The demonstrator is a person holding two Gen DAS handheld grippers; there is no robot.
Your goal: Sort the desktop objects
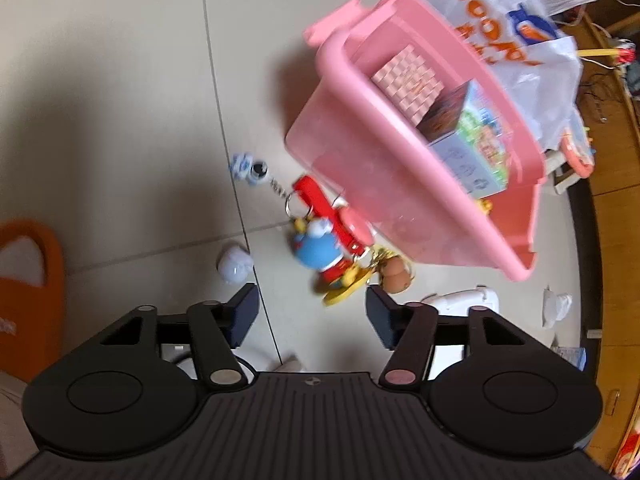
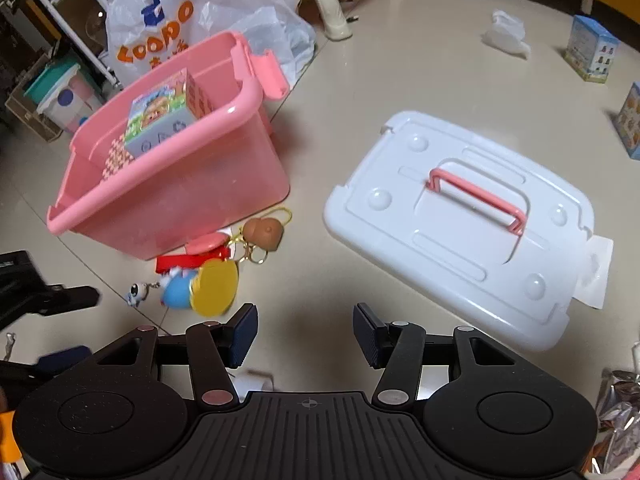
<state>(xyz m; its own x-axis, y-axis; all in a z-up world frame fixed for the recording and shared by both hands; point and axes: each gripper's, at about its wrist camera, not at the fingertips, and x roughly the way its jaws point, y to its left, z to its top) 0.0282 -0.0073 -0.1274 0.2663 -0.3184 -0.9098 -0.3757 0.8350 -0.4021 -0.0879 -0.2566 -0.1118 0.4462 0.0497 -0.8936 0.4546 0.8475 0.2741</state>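
Observation:
A pink storage bin (image 1: 360,148) (image 2: 168,196) stands on the floor and holds a colourful toy box (image 1: 468,136) (image 2: 164,120) and a pink checkered box (image 1: 408,80). A cluster of keychains lies against its side: a blue figure on a yellow disc (image 1: 320,248) (image 2: 200,288), a red strap (image 1: 320,204), a brown charm (image 1: 394,276) (image 2: 264,232) and a small white astronaut (image 1: 250,168) (image 2: 134,292). My left gripper (image 1: 312,316) is open and empty just short of the blue figure. My right gripper (image 2: 306,332) is open and empty over bare floor, right of the keychains.
The bin's white lid (image 2: 460,216) with a pink handle lies to the right. A printed plastic bag (image 2: 192,20) (image 1: 512,40) sits behind the bin. Small boxes (image 2: 592,48) stand far right. A small white figure (image 1: 234,266) lies left of the keychains. An orange object (image 1: 28,280) is at left.

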